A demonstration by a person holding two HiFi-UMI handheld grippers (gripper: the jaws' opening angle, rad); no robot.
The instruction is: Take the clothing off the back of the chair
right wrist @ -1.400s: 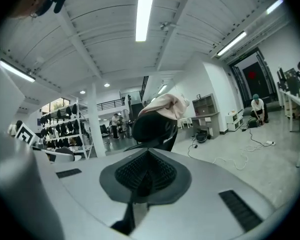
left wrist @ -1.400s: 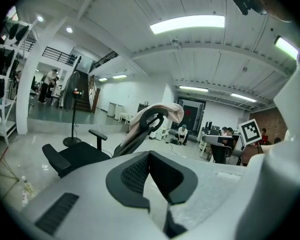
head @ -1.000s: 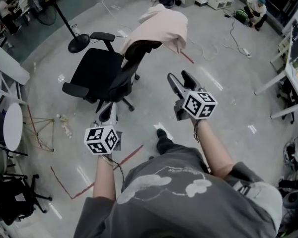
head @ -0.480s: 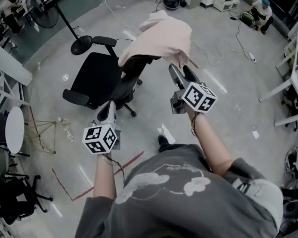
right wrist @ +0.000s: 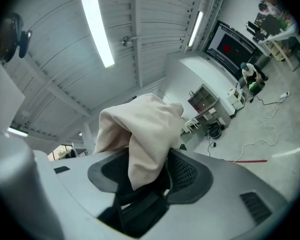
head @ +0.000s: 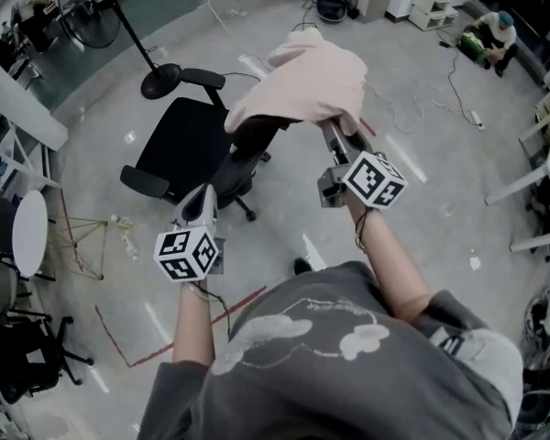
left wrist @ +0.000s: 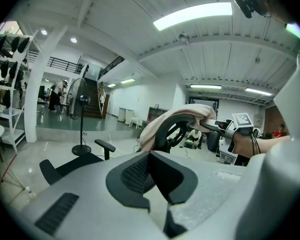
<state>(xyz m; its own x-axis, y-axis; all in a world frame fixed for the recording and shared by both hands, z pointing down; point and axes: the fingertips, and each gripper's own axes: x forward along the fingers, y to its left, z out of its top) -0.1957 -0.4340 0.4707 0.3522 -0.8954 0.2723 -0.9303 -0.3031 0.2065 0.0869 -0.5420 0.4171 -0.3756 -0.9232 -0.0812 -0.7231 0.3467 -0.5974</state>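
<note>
A pale pink garment is draped over the back of a black office chair. My right gripper reaches level to the garment's lower right edge. In the right gripper view a fold of the garment hangs between the jaws of the right gripper. Those jaws are closing, with a gap still showing beside the cloth. My left gripper hovers low behind the chair, apart from it, jaws together and holding nothing. The left gripper view looks past the left gripper to the garment on the chair back.
A standing fan's round base sits beyond the chair. A round white table is at the left, desk legs at the right. Cables and red floor tape lie around. A person crouches far back.
Both grippers have moved forward toward the chair. The right gripper has gone from short of the garment to its edge, and cloth now sits between its jaws.
</note>
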